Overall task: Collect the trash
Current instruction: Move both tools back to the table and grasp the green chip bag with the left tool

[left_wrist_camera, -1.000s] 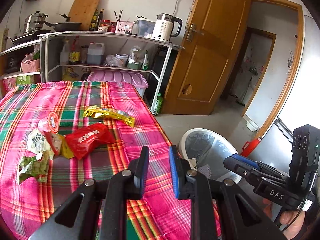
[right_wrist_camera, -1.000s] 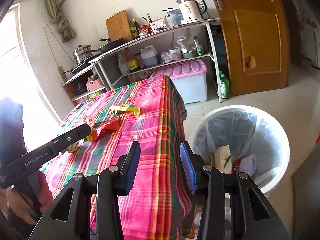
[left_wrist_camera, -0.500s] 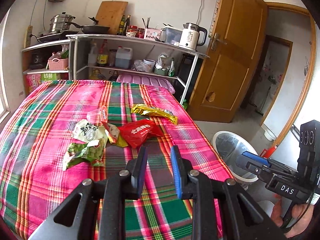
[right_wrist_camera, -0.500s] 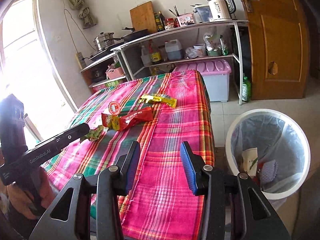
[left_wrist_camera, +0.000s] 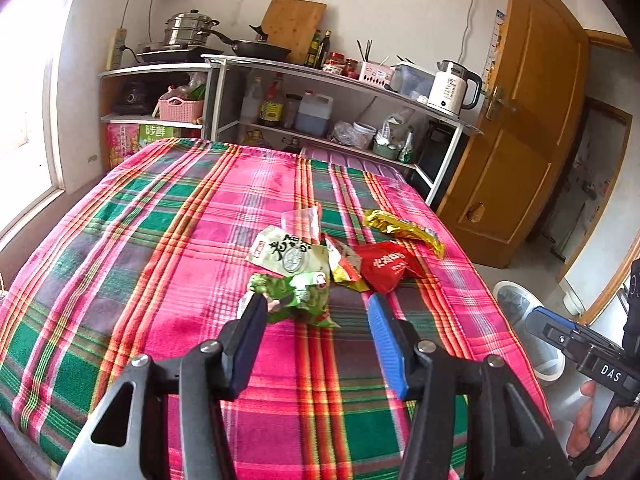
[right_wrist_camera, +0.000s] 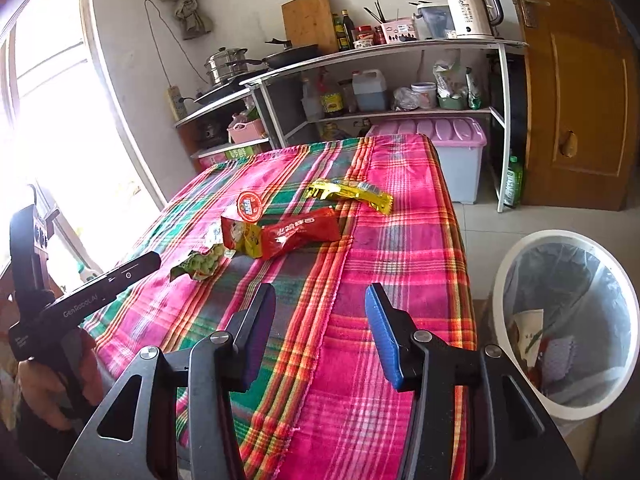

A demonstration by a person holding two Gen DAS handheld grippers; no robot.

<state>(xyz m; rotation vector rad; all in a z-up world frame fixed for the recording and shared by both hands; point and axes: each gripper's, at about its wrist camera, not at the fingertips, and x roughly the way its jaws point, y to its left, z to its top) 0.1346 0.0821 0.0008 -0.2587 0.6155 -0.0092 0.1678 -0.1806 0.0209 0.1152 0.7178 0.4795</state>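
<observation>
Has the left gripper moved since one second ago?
Yes. The left gripper swung away from the bin, toward the wrappers; its opening jaws now frame the green wrapper.

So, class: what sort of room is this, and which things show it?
Probably a home kitchen with a dining table: a steamer pot and kettle on open shelves, oil bottles below, and a cloth-covered table.

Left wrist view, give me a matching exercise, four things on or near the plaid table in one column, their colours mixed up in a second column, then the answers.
Things:
1. crumpled snack bag nearest the left gripper
2. long wrapper farthest toward the door
3. flat packet with white lettering
4. trash bin on the floor

Colours:
A. red
B. white
C. green
D. gold

Pairs: 1-C, 2-D, 3-A, 4-B
</observation>
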